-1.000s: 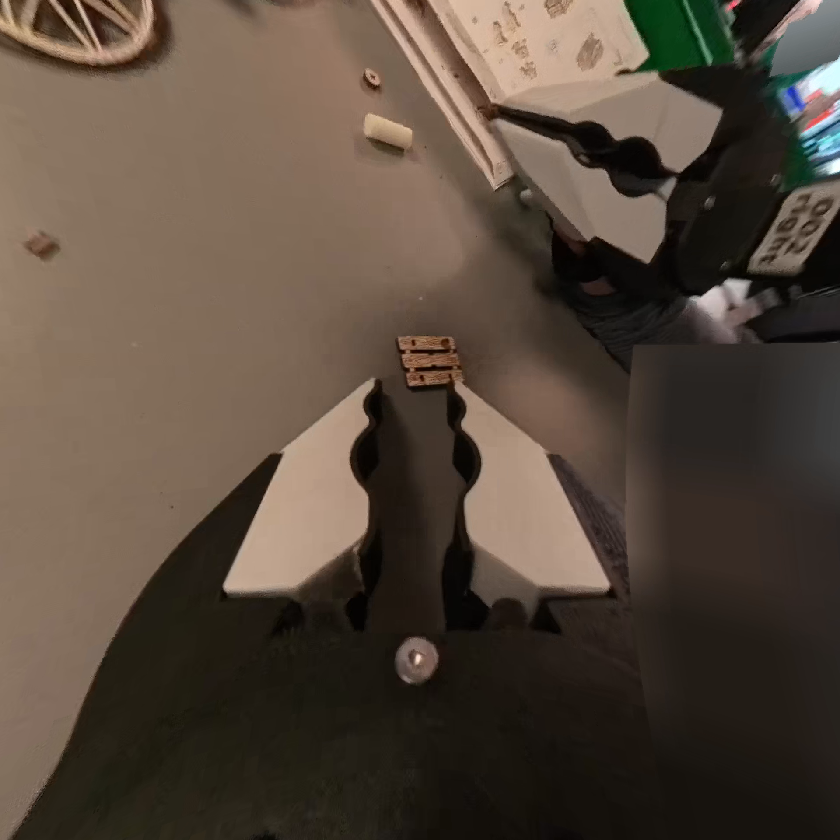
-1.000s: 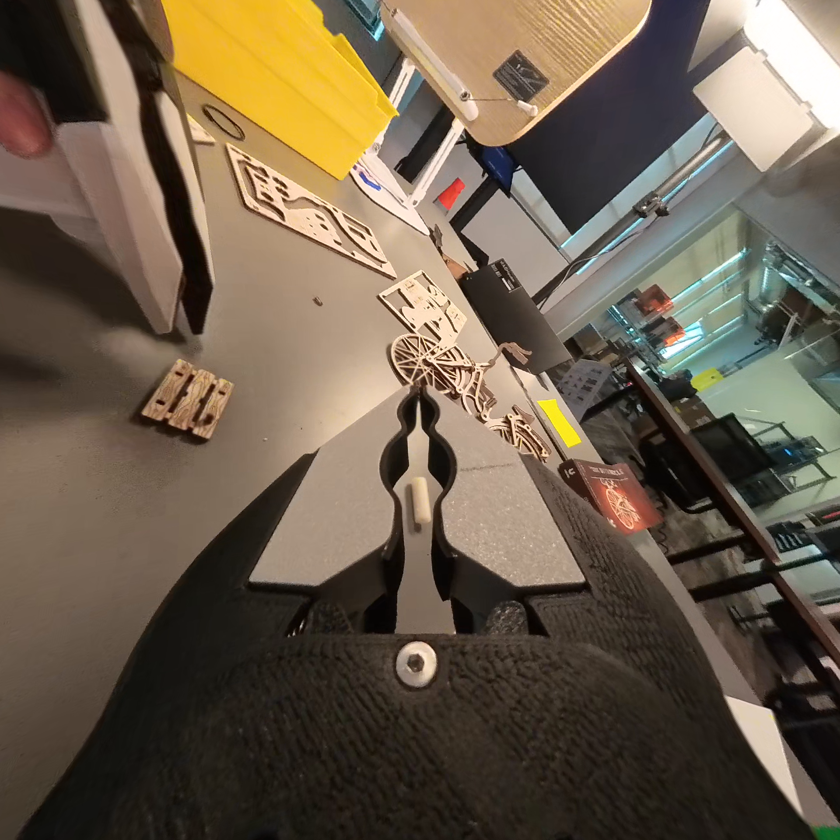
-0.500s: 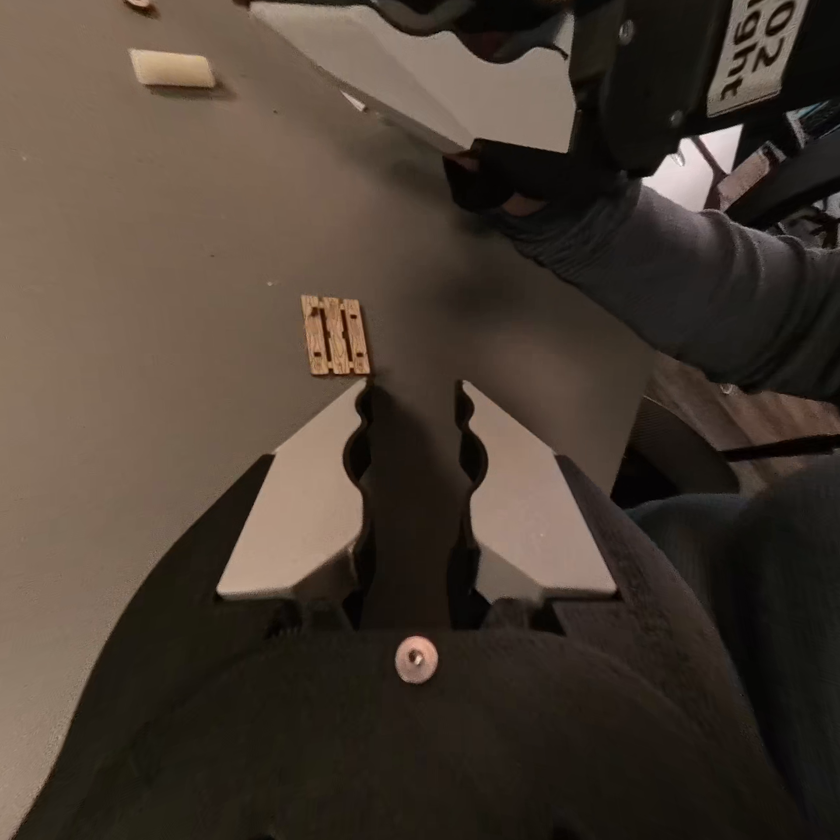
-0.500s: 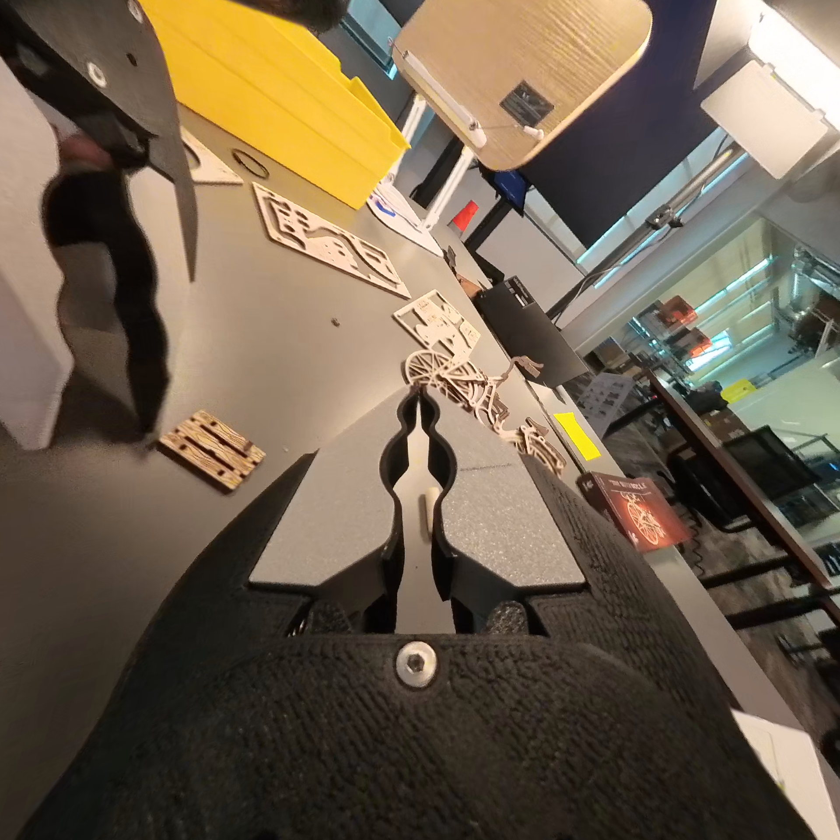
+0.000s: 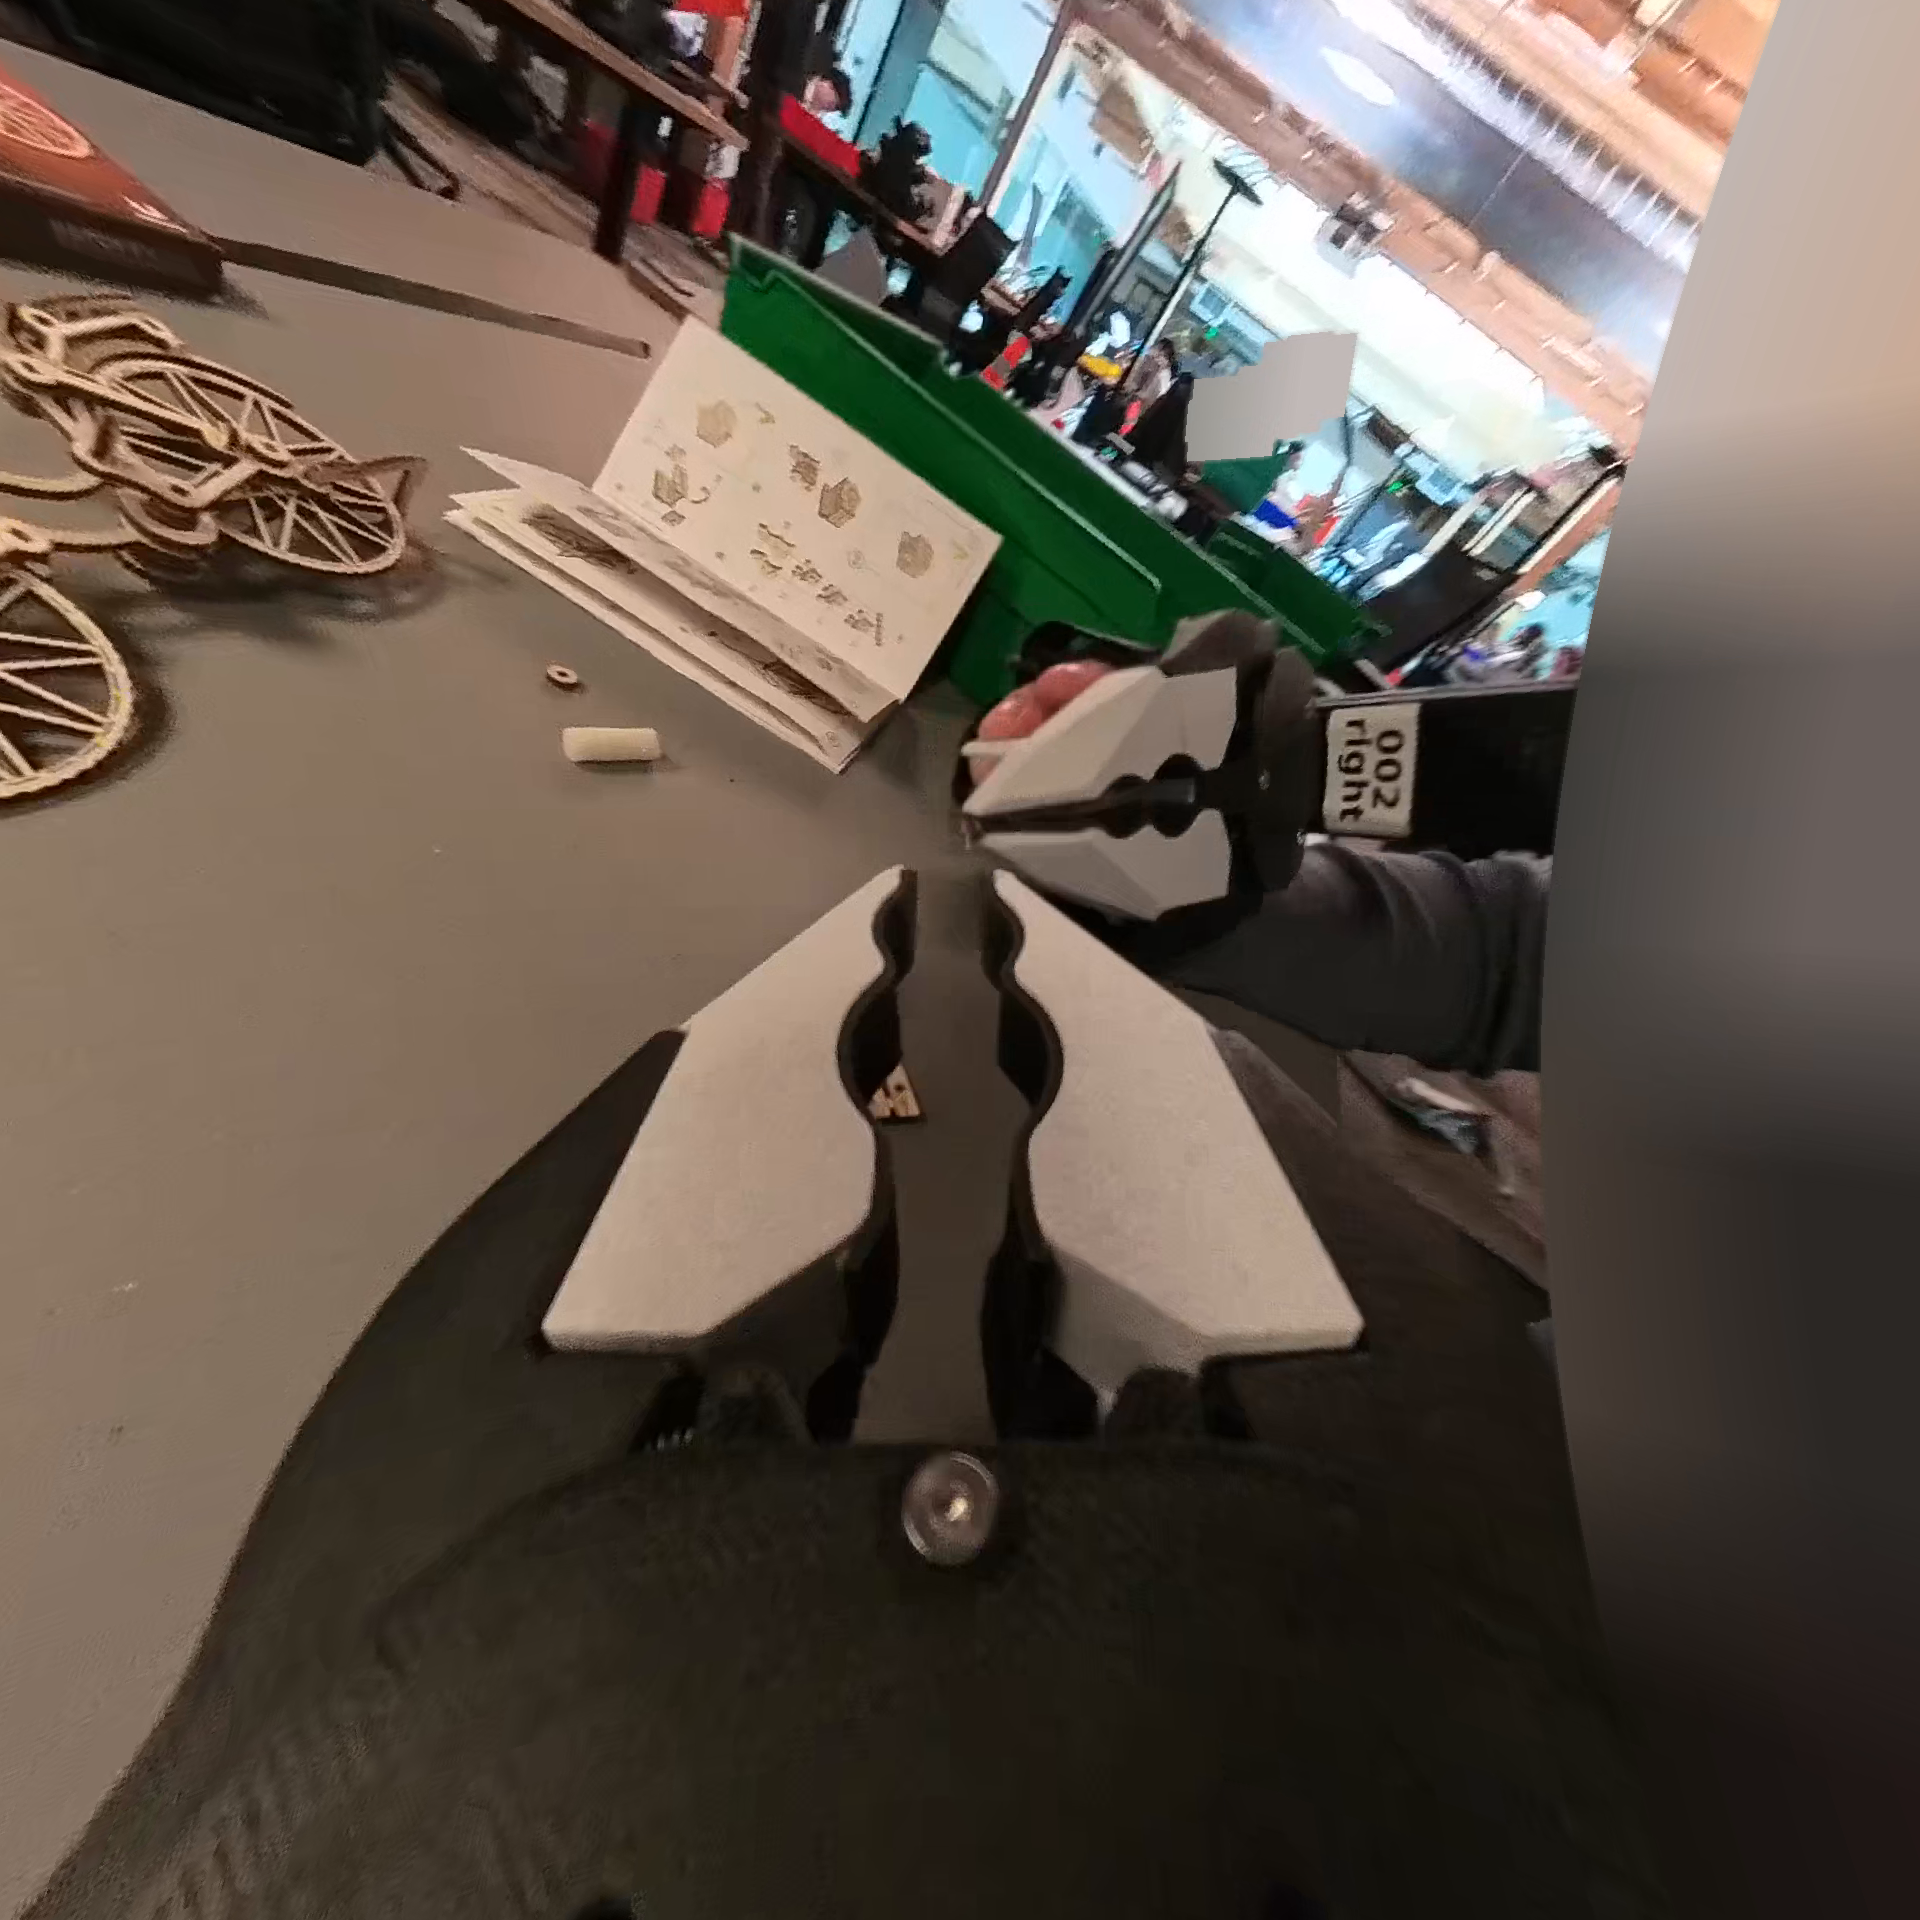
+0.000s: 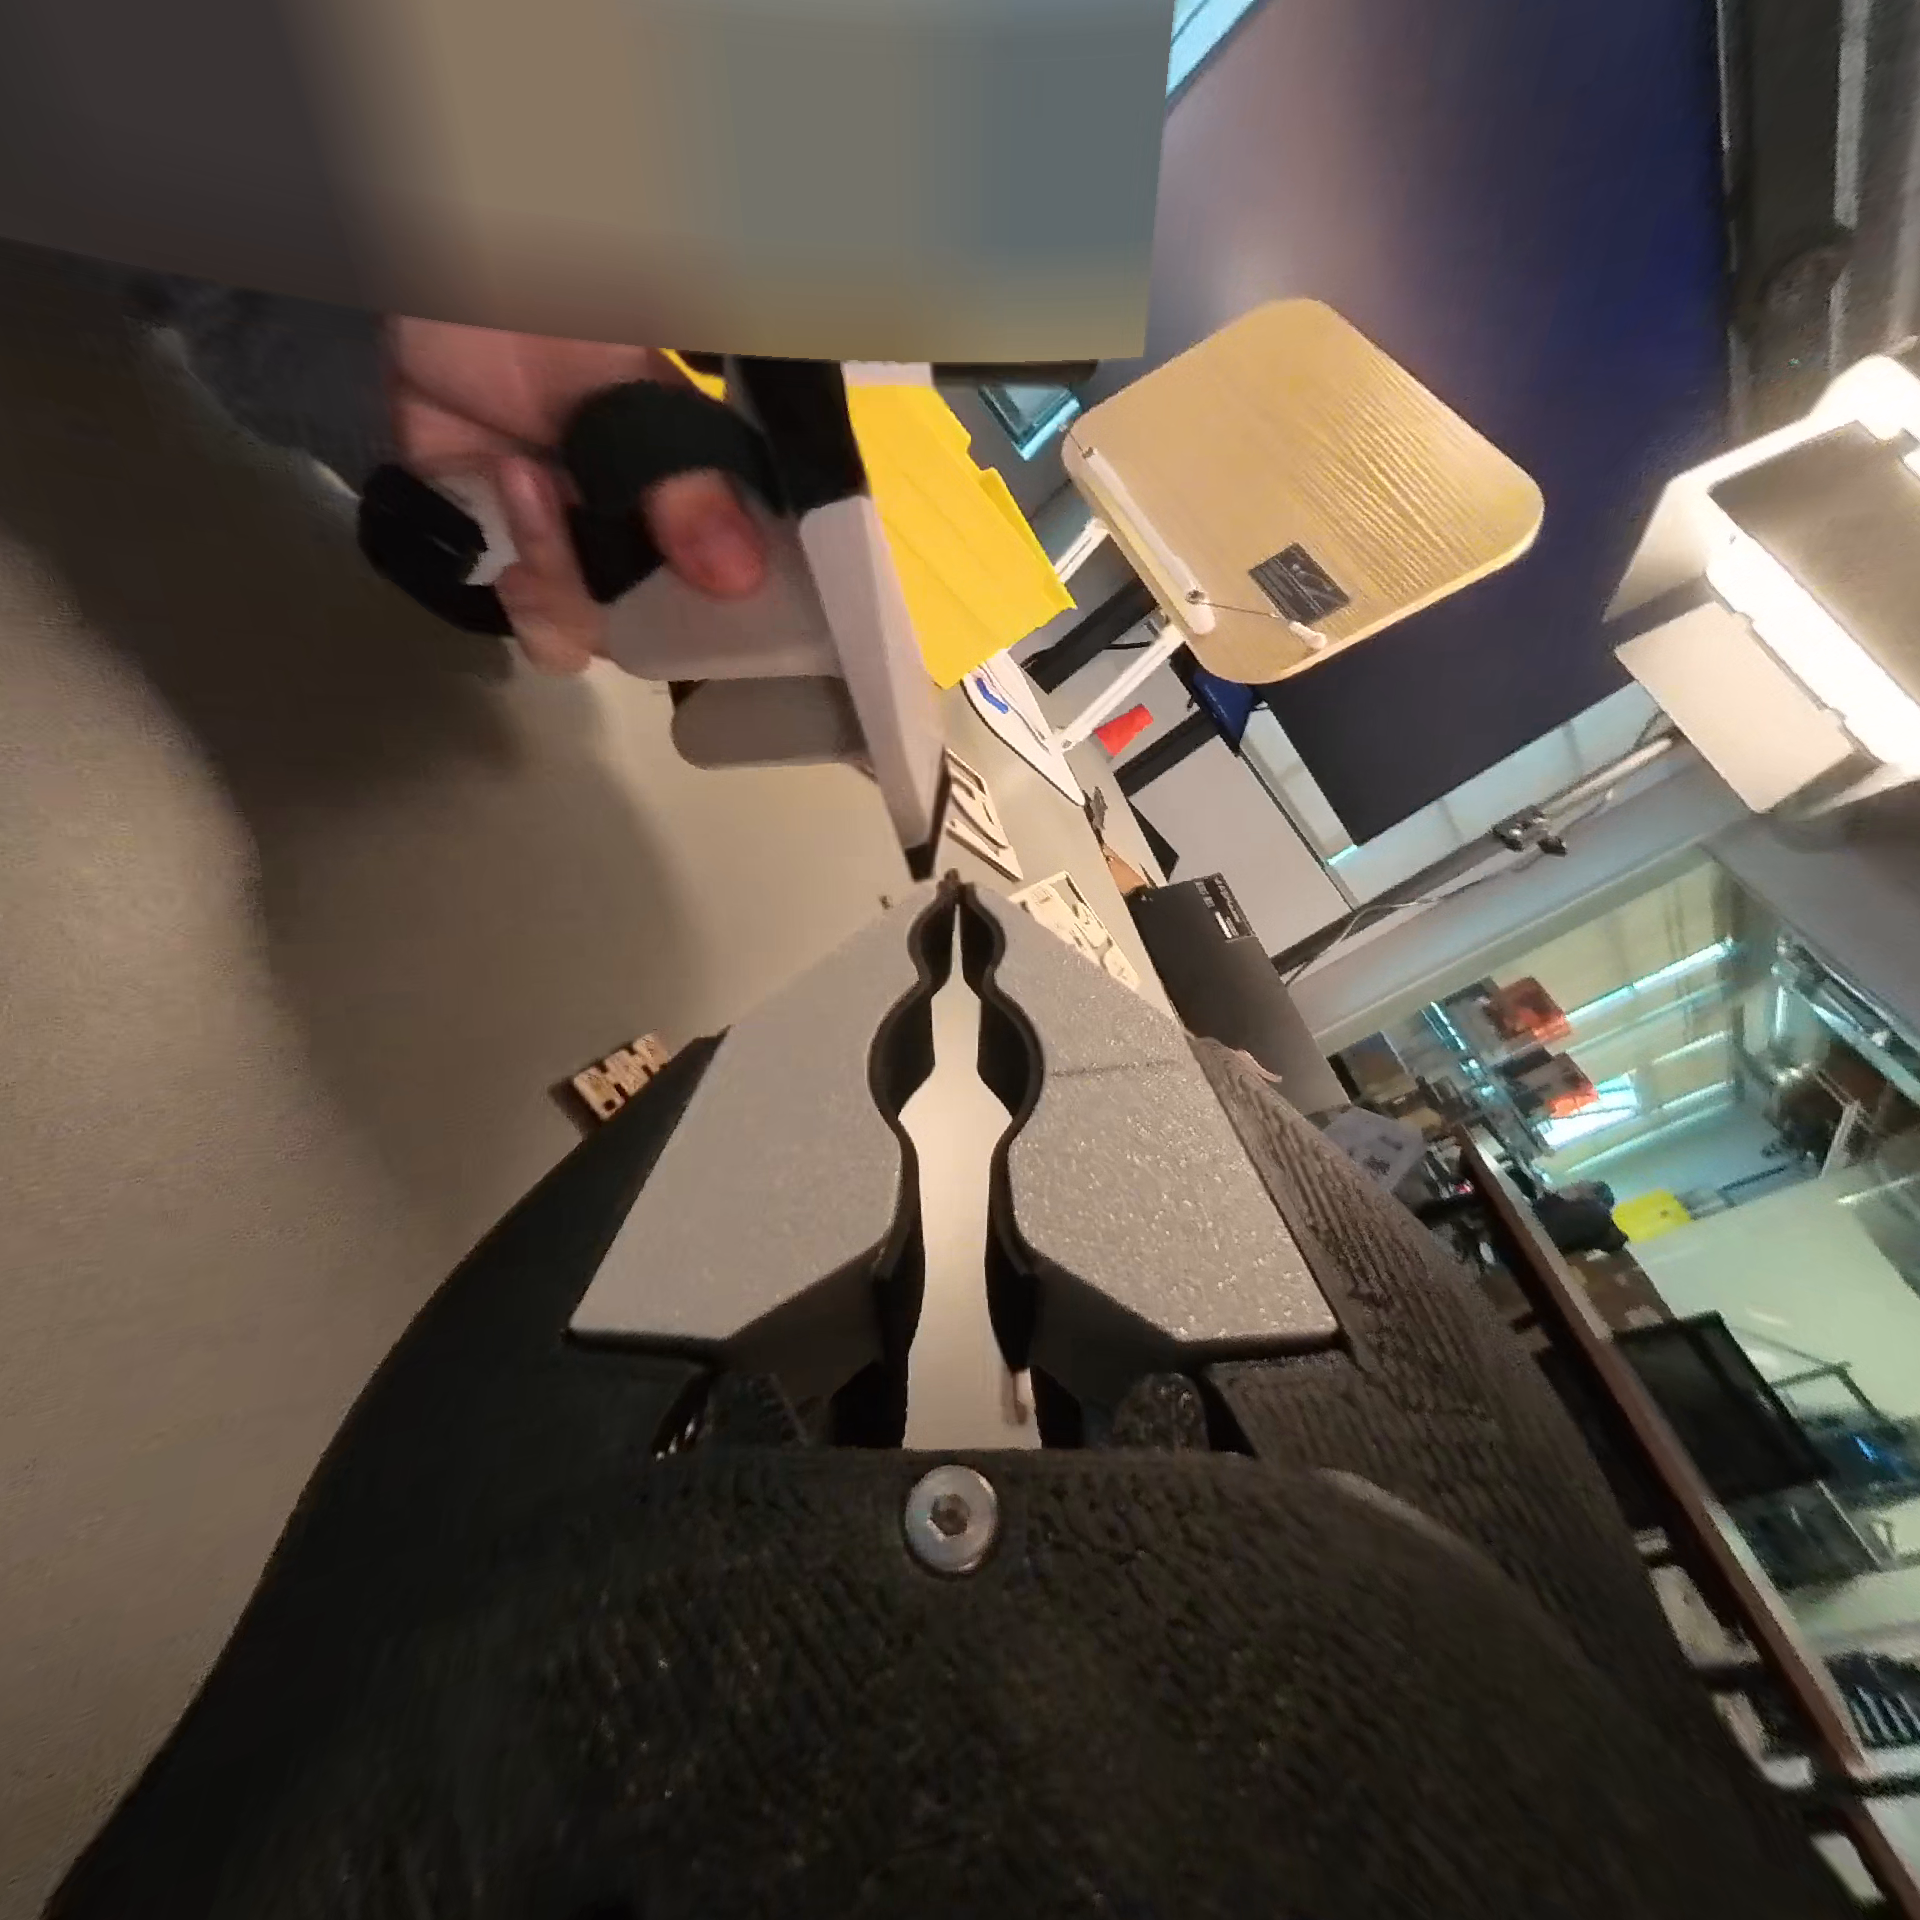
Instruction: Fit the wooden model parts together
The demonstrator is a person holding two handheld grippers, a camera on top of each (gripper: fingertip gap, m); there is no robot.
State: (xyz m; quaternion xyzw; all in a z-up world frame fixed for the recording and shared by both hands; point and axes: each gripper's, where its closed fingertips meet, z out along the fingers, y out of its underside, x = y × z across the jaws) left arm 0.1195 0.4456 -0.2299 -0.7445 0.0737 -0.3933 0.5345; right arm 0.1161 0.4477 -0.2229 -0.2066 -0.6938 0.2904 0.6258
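Left gripper [image 5: 948, 883] low over the grey table [image 5: 312, 935], fingers spread with a clear gap. Through that gap, flat on the table and partly hidden under the left finger, a small slatted wooden piece [image 5: 896, 1101]; in the right wrist view, the same piece just left of the right gripper's left finger, near the table's edge of shadow. Right gripper [image 6: 952, 899] with fingertips pressed together, held sideways just beyond the left gripper's right fingertip, tips of both tools close but apart; impossible to tell whether anything tiny sits pinched at the very tip. Around the handle of the left gripper, a hand [image 6: 561, 520] with black straps. Farther off on the table, to the left: a short white peg [image 5: 611, 745], a small wooden ring [image 5: 562, 677] just beyond it, and a spoked wooden bicycle model [image 5: 208, 468] at the far left. Behind the peg, an open instruction booklet [image 5: 748, 540] leaning against a green bin [image 5: 1039, 499]. In the right wrist view, a yellow bin [image 6: 966, 540] at the far side.
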